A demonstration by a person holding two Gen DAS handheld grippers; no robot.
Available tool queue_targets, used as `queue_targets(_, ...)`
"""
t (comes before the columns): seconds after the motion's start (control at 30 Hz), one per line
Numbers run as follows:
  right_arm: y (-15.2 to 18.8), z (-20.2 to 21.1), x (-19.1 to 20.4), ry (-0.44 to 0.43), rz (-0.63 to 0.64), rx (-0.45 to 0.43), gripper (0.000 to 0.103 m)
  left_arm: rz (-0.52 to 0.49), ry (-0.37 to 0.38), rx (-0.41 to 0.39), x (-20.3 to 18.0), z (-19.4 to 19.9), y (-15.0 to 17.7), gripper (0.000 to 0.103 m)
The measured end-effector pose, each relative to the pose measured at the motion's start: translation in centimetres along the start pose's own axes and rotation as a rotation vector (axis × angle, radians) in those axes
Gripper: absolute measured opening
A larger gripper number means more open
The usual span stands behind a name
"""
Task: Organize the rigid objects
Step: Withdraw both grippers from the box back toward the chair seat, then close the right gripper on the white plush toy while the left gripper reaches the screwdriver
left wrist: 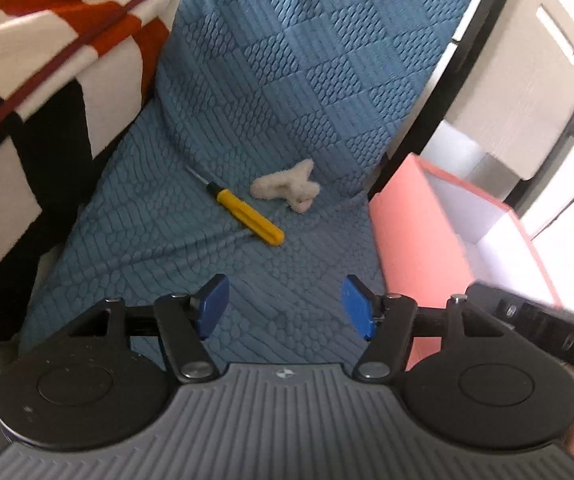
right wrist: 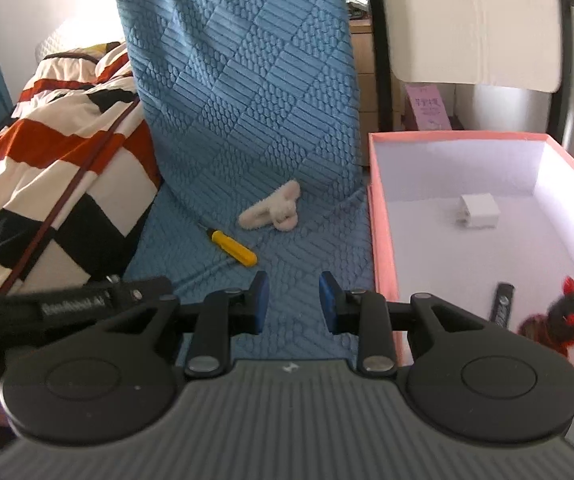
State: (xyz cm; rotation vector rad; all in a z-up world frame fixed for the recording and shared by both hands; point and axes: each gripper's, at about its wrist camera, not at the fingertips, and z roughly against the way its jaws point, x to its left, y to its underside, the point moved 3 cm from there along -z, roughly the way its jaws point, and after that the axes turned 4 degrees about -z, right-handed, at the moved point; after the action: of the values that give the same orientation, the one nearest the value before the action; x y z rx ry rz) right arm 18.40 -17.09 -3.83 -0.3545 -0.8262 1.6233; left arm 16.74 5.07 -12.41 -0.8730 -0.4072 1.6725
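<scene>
Both grippers, left gripper (left wrist: 285, 306) and right gripper (right wrist: 294, 302), are hovering released; straddling the yellow plastic-handled screwdriver (left wrist: 249, 216) crosswise should suit boxing it in the pink cardboard box (right wrist: 381, 240).

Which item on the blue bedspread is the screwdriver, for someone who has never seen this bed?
Start at the pink box on the blue bedspread and look to its left. Two loose things lie there, close together but apart. The screwdriver is the nearer one: a slim stick with a smooth yellow handle and thin metal tip, unlike the fluffy white hair clip beyond it.
</scene>
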Motion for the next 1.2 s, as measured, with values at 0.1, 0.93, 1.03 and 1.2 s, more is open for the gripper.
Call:
queue_targets(0.1, -0.6, -1.6, 0.1, -0.025, -0.001, -0.007, 0.032, 0.006, -0.003, 0.016, 0.7, -1.9, 0.0, 0.068)
queue_targets(0.93, -6.5, -16.7, -1.0, -0.139, 0.057, 0.128, 0.037, 0.074, -0.013, 0.071, 1.5, -13.8, -4.5, 0.068)
queue_targets(1.03, -7.0, -18.1, -1.0, -0.147, 0.06, 0.145, 0.047, 0.071, -0.029, 0.073, 1.7, -14.8, -4.8, 0.068)
queue_targets(1.2, -7.7, -20.9, -0.8, -0.162, 0.086, 0.196, 0.047, 0.056, -0.046, 0.085, 1.3, -16.6, -4.9, 0.067)
